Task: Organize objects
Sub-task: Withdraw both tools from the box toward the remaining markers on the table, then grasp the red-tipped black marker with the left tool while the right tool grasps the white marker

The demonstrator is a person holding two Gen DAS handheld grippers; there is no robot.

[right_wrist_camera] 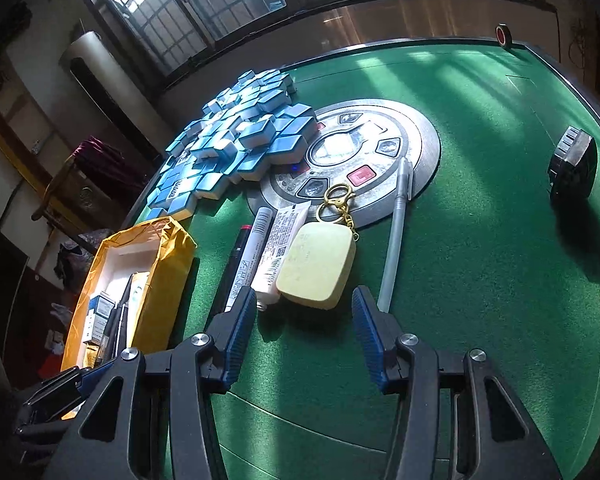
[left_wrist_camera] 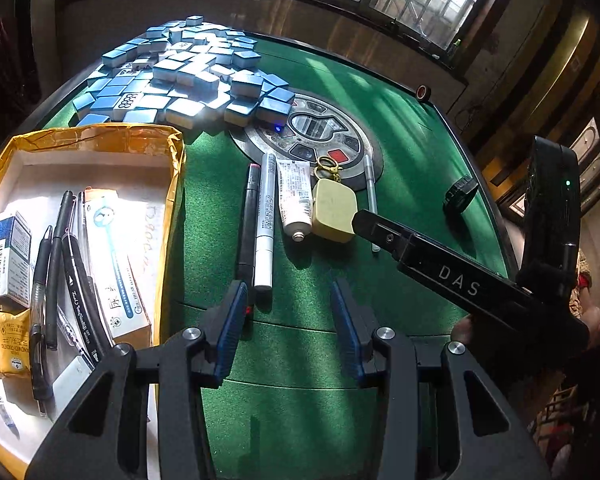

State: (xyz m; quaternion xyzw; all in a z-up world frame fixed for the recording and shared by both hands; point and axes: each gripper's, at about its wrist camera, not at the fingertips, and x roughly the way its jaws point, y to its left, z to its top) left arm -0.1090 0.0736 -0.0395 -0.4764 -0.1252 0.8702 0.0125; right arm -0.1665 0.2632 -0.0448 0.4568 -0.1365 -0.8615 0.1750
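Note:
A row of loose items lies on the green felt: a black marker [left_wrist_camera: 247, 220] [right_wrist_camera: 236, 264], a white marker [left_wrist_camera: 266, 216] [right_wrist_camera: 249, 246], a white tube [left_wrist_camera: 296, 200] [right_wrist_camera: 278, 254], a cream square keychain [left_wrist_camera: 334, 210] [right_wrist_camera: 318, 266] with a gold clasp, and a grey pen [left_wrist_camera: 371, 200] [right_wrist_camera: 396, 236]. A yellow-taped box [left_wrist_camera: 176, 184] [right_wrist_camera: 168, 264] at the left holds pens and small cartons. My left gripper [left_wrist_camera: 290, 312] is open and empty, just short of the markers. My right gripper [right_wrist_camera: 304, 316] is open and empty, close in front of the keychain.
A heap of blue-backed mahjong tiles [left_wrist_camera: 180, 76] [right_wrist_camera: 240, 140] lies at the back left. A round metal control panel [left_wrist_camera: 320, 136] [right_wrist_camera: 360, 160] sits mid-table. A small black object [left_wrist_camera: 460, 194] [right_wrist_camera: 572, 168] stands at the right. A red-ringed button [left_wrist_camera: 422, 92] [right_wrist_camera: 503, 35] sits on the far rim.

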